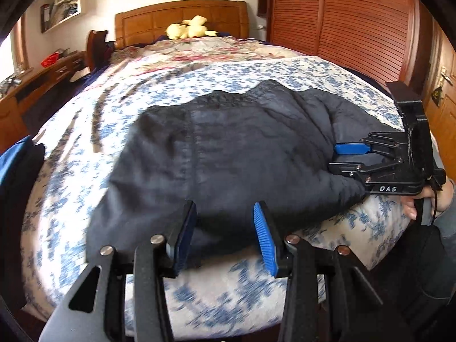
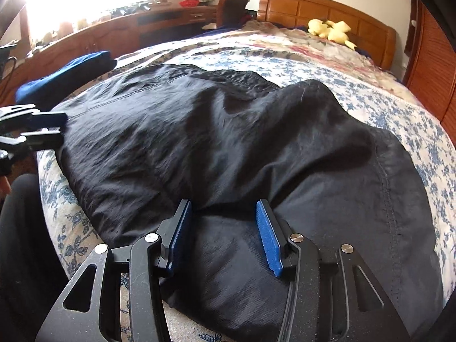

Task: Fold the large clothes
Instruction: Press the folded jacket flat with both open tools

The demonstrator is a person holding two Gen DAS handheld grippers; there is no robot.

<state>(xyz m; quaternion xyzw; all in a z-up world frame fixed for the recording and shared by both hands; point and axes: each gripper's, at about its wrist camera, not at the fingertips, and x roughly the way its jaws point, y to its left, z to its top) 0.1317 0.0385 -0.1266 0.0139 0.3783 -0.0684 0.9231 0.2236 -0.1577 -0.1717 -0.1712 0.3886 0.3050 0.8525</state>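
Both claws point(image 1: 225, 222) point(image 2: 225, 222) gape over black garment point(image 2: 228, 142) on floral bedspread point(image 1: 256, 74).

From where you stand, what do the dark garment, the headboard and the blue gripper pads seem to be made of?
Dark garment: thin woven synthetic, perhaps nylon, judging by its faint sheen, fine crinkles and stitched seams.
Headboard: varnished wood; warm orange panels with a slight gloss.
Blue pads: probably matte rubber or plastic, with ribbed faces.
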